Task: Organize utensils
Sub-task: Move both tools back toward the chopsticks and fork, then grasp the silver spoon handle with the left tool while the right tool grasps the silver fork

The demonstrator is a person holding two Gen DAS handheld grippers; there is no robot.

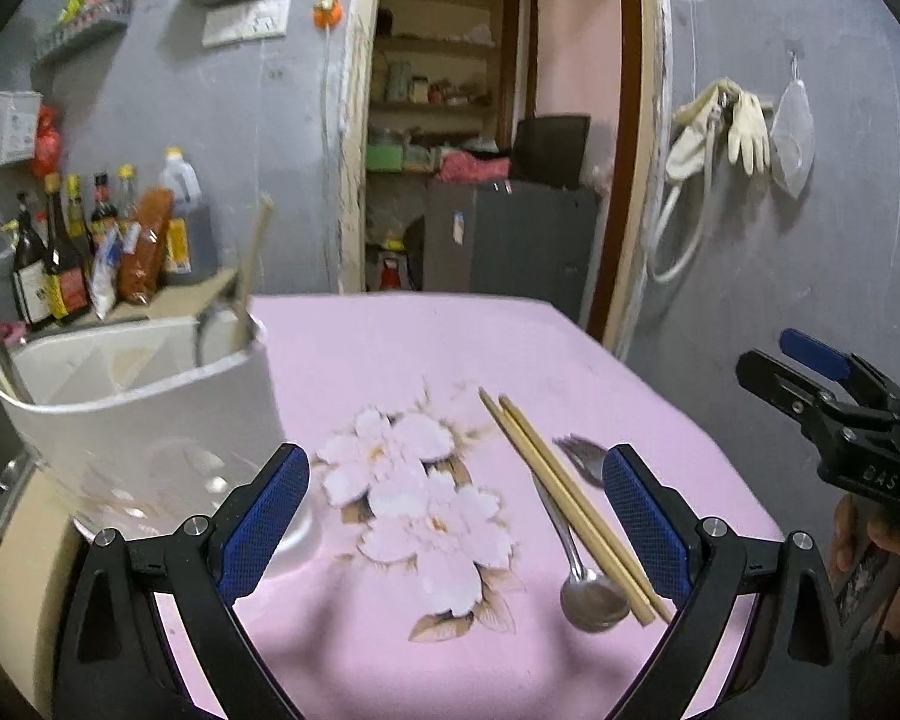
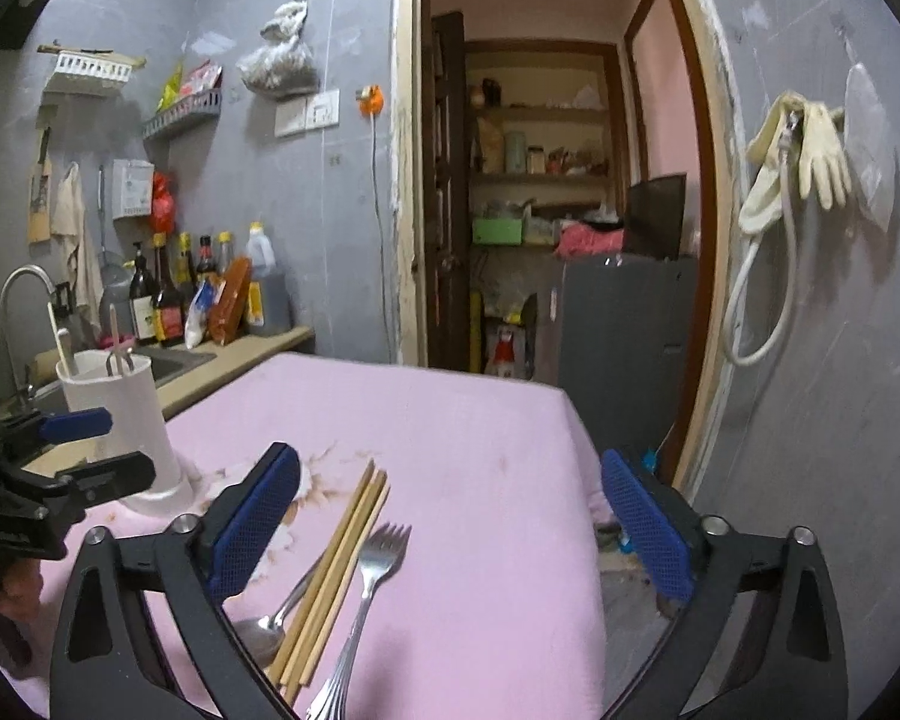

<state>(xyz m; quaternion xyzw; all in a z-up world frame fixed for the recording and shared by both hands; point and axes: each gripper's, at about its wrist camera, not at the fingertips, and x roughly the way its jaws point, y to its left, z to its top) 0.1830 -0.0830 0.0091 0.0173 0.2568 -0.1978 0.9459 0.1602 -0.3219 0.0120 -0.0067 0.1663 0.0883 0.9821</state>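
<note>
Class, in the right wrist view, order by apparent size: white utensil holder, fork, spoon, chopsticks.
1. white utensil holder
2. chopsticks and fork: similar length, so not ranked
3. spoon, partly hidden by the gripper finger

Nearness to the camera enlarges the cutlery.

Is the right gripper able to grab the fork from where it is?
Probably yes. The right gripper is open and empty, and the fork lies on the pink tablecloth right below it with nothing on top. The chopsticks lie close beside it, so they might get nudged.
</note>
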